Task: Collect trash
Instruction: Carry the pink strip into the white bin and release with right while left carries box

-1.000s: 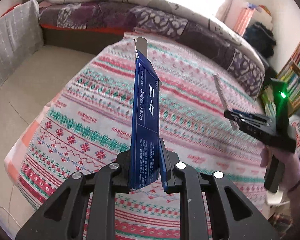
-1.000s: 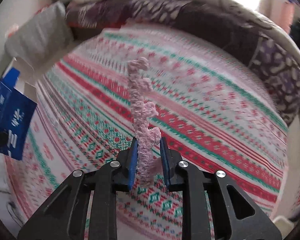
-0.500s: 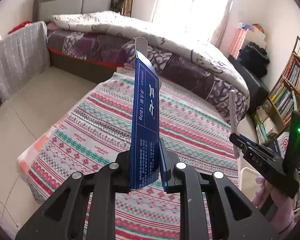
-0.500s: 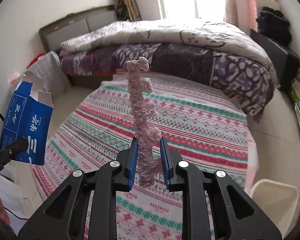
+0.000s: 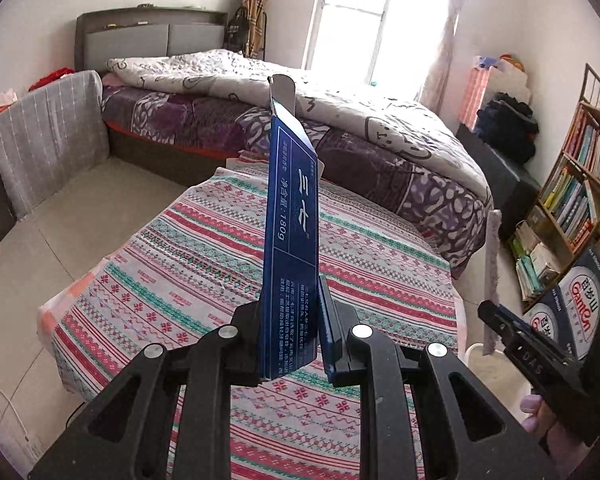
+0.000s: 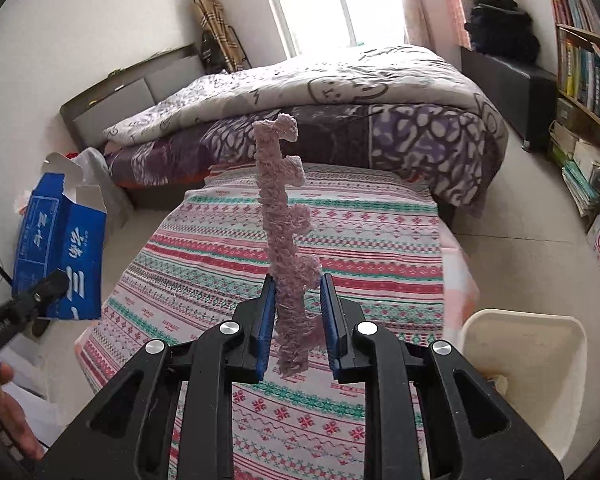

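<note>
Bedroom; patterned cloth below, bed far. Left gripper jaws clamped on blue carton near base: light, empty, crushable. Right gripper jaws clamped on pink knitted strip: soft, seemingly limp. White bin near right.

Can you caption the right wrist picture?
Right gripper holds a pink crocheted strip above the patterned cloth, beside a white bin.

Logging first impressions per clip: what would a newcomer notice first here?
A flattened blue cardboard box stands upright, clamped in the left tool. A fuzzy pink crocheted strip rises from the right tool. Below both lies a striped red-and-green patterned cloth, with a cream plastic bin lower right.
</note>
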{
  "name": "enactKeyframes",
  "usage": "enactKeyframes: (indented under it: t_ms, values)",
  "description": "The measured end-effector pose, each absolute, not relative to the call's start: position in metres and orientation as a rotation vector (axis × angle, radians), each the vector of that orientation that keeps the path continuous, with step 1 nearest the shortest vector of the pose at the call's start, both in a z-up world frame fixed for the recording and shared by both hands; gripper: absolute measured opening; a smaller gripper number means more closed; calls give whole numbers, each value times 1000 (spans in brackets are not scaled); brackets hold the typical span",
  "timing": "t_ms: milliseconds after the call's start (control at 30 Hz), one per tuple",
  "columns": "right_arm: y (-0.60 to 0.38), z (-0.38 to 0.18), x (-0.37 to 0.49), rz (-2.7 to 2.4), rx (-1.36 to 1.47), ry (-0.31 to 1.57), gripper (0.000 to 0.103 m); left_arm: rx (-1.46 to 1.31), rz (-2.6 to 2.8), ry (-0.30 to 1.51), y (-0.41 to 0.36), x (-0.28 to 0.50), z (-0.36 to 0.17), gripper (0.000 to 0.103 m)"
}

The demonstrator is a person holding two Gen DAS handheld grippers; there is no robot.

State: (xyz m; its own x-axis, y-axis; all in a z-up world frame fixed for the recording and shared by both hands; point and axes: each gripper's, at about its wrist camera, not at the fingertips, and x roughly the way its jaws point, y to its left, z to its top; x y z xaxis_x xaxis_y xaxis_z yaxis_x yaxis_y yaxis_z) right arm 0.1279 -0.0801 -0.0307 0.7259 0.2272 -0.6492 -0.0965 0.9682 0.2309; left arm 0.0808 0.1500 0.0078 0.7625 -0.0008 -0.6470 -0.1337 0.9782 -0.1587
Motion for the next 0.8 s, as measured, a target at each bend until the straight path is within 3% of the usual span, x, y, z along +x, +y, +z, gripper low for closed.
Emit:
enactKeyframes:
  t_ms: [800]
  values:
    - [-131, -23, 111, 54, 181, 679, 21, -114, -16, 655, 88, 88, -9, 21]
